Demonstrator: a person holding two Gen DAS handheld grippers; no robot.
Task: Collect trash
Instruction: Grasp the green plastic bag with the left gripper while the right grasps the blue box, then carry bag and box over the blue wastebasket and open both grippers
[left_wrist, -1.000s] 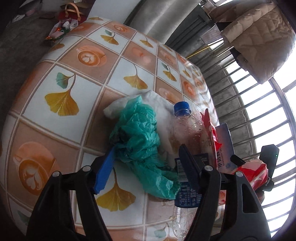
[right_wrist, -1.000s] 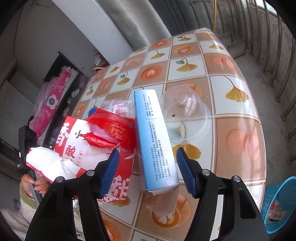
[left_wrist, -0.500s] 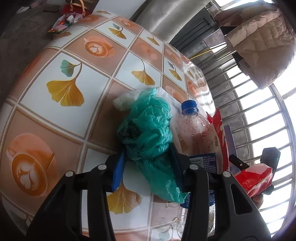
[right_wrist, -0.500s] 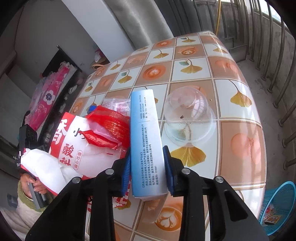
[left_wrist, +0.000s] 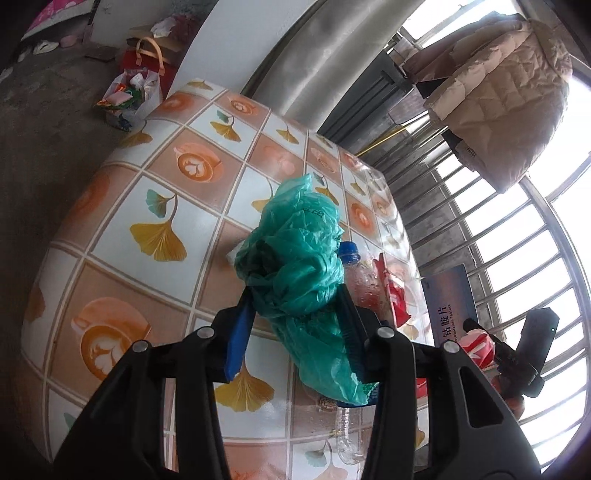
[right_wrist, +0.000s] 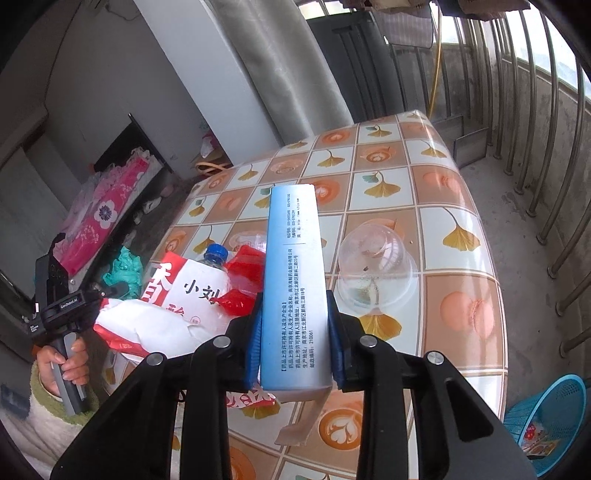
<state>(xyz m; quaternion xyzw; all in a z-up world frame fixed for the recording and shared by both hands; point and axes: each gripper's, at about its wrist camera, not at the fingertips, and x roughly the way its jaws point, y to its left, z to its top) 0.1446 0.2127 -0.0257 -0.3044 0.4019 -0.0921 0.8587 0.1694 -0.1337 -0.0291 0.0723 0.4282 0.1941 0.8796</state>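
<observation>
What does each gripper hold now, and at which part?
Left gripper: the crumpled green bag, squeezed around its middle. Right gripper: the blue box, clamped by its long sides near the near end.

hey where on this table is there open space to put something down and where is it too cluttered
Free: the far tiles of the table beyond the clear plastic dome lid, toward the curtain; also the tiles beside the green plastic bag, on the side away from the bottle. Crowded: the near strip where the bottle, the red snack wrapper and the white snack bag pile together.
</observation>
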